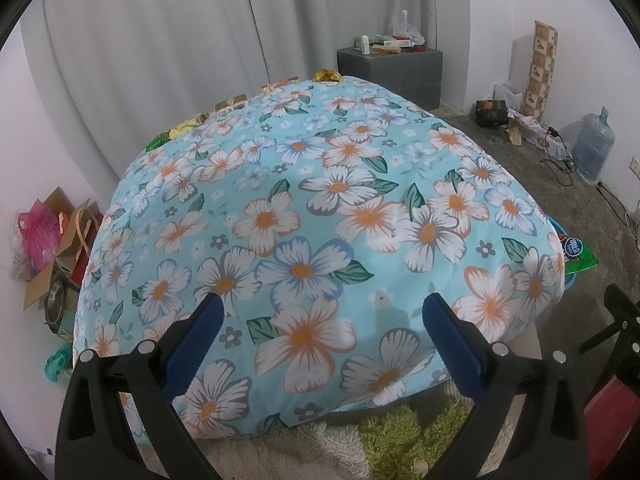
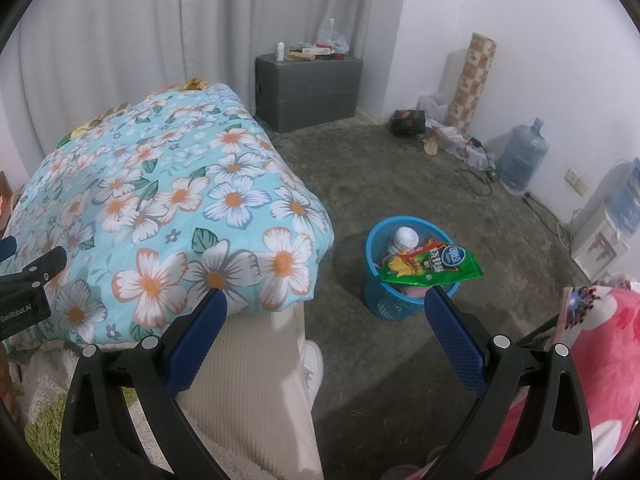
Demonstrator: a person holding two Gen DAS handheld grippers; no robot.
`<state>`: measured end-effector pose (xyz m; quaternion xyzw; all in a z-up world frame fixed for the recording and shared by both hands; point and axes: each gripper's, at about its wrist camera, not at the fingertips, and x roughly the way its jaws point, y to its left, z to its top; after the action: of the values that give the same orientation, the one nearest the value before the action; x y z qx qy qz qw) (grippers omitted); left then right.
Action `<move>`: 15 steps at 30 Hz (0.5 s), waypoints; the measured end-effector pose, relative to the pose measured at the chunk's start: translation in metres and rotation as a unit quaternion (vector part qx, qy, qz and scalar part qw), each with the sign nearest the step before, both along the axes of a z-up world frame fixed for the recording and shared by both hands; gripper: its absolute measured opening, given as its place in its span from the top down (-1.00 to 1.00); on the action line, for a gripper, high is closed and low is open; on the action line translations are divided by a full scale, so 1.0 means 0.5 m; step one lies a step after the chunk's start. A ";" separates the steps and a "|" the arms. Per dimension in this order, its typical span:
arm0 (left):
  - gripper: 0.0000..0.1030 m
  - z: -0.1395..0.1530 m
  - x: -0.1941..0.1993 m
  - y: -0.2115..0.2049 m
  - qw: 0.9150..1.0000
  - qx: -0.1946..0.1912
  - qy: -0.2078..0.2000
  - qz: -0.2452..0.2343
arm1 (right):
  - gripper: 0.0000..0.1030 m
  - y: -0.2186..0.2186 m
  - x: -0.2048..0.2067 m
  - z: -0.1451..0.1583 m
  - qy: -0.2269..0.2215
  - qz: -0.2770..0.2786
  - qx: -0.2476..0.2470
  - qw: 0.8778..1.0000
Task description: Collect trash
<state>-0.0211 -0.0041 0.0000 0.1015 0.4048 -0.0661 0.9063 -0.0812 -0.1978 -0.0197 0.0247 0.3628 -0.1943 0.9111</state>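
A blue plastic trash basket (image 2: 384,300) stands on the floor right of the bed. In it lie a green snack bag (image 2: 436,266) and a white bottle (image 2: 405,239). The bag's corner also shows in the left wrist view (image 1: 578,254). Several wrappers (image 1: 230,104) lie along the far edge of the flowered quilt (image 1: 320,220), among them a yellow one (image 1: 182,128) and a green one (image 1: 156,143). My left gripper (image 1: 320,312) is open and empty above the quilt's near end. My right gripper (image 2: 326,308) is open and empty, above the floor beside the basket.
A grey box (image 2: 310,90) with small items stands by the curtain. A water jug (image 2: 522,156), cables and a patterned roll (image 2: 472,80) line the right wall. A cardboard box with bags (image 1: 52,240) sits left of the bed. A pink blanket (image 2: 600,360) lies at the right.
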 end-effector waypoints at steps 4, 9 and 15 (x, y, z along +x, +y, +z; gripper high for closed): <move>-0.89 0.001 0.002 -0.001 1.000 0.001 0.001 -0.001 | -0.84 0.003 0.002 0.004 -0.001 0.000 -0.002 1.000; -0.89 -0.004 -0.002 0.005 1.000 0.001 0.003 -0.001 | -0.84 0.005 0.007 0.005 -0.003 -0.002 -0.002 1.000; -0.89 -0.005 -0.002 0.005 1.000 0.002 0.004 -0.002 | -0.84 0.007 0.007 0.006 -0.003 -0.003 -0.002 1.000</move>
<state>-0.0219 -0.0014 -0.0026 0.1040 0.4082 -0.0673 0.9044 -0.0774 -0.1944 -0.0169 0.0240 0.3595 -0.1974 0.9117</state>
